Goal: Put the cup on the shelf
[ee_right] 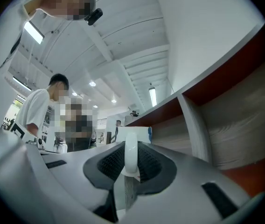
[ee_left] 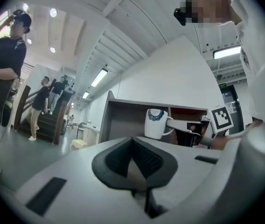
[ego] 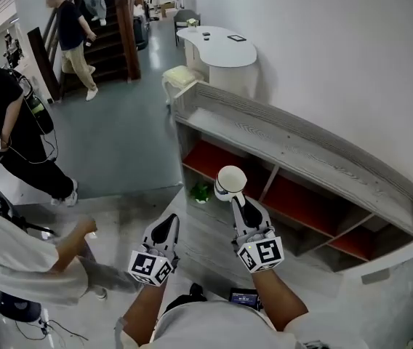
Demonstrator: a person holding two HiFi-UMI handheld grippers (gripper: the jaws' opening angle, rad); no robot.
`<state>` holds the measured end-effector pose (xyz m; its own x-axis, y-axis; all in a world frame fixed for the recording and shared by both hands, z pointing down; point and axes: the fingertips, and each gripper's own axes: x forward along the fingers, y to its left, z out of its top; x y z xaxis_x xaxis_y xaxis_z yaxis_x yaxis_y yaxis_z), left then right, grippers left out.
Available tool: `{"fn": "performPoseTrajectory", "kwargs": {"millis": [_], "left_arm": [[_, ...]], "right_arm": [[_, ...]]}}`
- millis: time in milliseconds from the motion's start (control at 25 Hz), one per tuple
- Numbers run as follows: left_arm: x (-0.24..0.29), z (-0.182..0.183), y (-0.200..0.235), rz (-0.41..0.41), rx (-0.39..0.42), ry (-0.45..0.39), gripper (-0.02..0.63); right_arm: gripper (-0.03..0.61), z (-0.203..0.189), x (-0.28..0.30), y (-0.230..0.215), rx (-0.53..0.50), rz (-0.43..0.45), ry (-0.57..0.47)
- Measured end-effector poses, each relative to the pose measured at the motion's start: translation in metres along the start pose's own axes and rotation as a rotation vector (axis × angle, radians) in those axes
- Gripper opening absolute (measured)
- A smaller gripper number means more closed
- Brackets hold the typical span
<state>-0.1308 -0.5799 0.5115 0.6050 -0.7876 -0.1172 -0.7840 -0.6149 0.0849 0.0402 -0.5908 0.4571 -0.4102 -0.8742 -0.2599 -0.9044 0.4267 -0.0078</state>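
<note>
A white cup (ego: 230, 181) with a blue mark hangs in front of the grey wooden shelf (ego: 301, 155), whose lower compartments are red inside. My right gripper (ego: 237, 202) is shut on the cup's handle (ee_right: 130, 152), which stands upright between the pads. In the left gripper view the cup (ee_left: 155, 123) hangs level with the shelf's open compartments (ee_left: 123, 120). My left gripper (ego: 169, 225) sits lower and to the left of the cup. Its jaws meet in the left gripper view (ee_left: 133, 147) with nothing between them.
A small green plant (ego: 201, 192) stands on the floor by the shelf's left end. A person in white (ego: 25, 257) crouches at the left and another in black (ego: 6, 122) stands behind. Farther off are a white table (ego: 217, 46), a cushioned stool (ego: 181, 76) and stairs (ego: 108, 46).
</note>
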Motion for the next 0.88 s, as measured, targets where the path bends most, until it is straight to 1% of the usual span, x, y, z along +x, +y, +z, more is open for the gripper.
{"fn": "performPoseTrajectory", "kwargs": {"millis": [160,400,560,680,880], "left_arm": [[0.017,-0.005,0.013,-0.042,-0.011,0.014,0.008],[0.035,-0.01,0.032,-0.079,-0.029,0.017,0.008],[0.042,-0.018,0.046,-0.085,-0.046,0.032,0.008],[0.048,-0.019,0.055,-0.093,-0.048,0.029,0.008],[0.052,-0.02,0.069,-0.092,-0.05,0.028,0.008]], "right_arm": [[0.077,-0.005,0.028,-0.004,-0.015,-0.039,0.003],[0.077,-0.022,0.066,-0.015,-0.037,-0.083,0.042],[0.077,-0.036,0.085,-0.025,-0.037,-0.119,0.081],[0.077,-0.046,0.099,-0.033,-0.053,-0.137,0.109],[0.077,-0.064,0.12,-0.042,-0.071,-0.152,0.167]]}}
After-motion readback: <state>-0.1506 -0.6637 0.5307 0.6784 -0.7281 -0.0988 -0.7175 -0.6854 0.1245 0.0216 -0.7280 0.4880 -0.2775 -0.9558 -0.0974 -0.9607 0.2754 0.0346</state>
